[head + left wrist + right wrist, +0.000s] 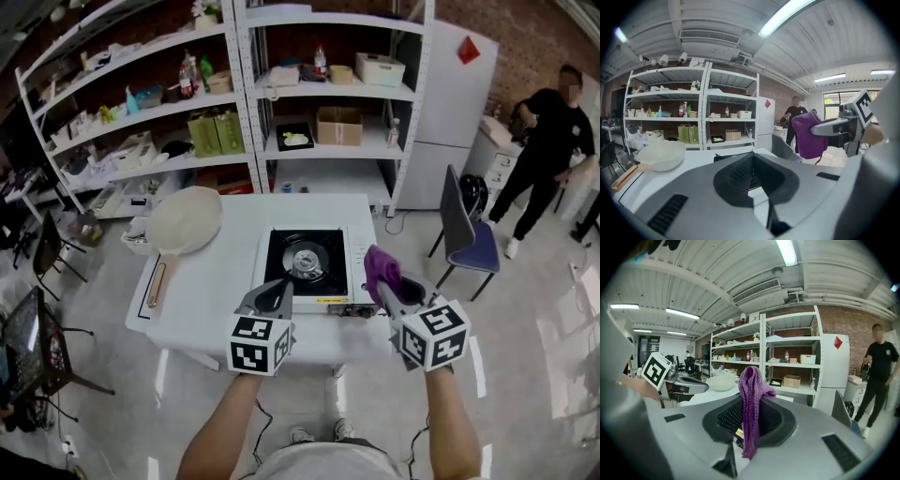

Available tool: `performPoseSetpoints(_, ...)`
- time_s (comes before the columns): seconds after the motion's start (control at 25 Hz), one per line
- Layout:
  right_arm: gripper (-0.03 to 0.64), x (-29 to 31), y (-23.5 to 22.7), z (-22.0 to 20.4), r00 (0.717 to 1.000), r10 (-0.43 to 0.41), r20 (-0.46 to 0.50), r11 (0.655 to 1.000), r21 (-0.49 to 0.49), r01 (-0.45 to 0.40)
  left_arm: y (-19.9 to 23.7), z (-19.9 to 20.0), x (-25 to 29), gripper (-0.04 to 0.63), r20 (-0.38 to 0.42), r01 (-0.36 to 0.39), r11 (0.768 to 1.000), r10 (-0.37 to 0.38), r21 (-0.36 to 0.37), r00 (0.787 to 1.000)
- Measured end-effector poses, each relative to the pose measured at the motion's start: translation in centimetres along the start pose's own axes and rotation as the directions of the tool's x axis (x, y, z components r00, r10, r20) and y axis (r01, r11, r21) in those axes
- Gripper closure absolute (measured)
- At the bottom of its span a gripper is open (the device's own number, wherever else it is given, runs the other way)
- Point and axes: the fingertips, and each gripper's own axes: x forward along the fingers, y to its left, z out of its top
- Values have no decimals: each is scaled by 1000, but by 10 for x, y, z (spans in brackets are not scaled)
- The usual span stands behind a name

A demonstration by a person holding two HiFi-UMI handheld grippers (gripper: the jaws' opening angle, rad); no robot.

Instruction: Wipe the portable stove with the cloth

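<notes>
The portable stove (306, 268), white with a black top and a round burner, sits at the near right of the white table (211, 291). My right gripper (388, 288) hangs over the stove's right edge, shut on a purple knitted cloth (382, 264). In the right gripper view the cloth (751, 401) stands up between the jaws and trails down out of them. My left gripper (273, 297) is shut and empty, held above the stove's front left corner. From the left gripper view the cloth (808, 135) appears to the right, held aloft by the right gripper (833, 126).
A cream frying pan (184, 221) with a wooden handle lies on the table's left part. Shelving (234, 103) and a white fridge (450, 103) stand behind. A blue chair (467, 241) is right of the table, dark chairs at left. A person (546, 141) stands at far right.
</notes>
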Motion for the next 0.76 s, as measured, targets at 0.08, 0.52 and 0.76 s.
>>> performPoseSetpoints(0.08,557,-2,-6,-2,1000,-3,12,1000,23,3,-5,1,4,591,-2,-4,1000,4,-2,1000)
performPoseSetpoints(0.52,557,-4,-24,-17,1000,19,23,998,66,-21,-25,-2,18,592,-22,-18,1000,18,8,1000)
performPoseSetpoints(0.76,557,-8,-24,-18,999,42,18,997,63,-43,-37,0,20,592,-26,-17,1000,18,9,1000)
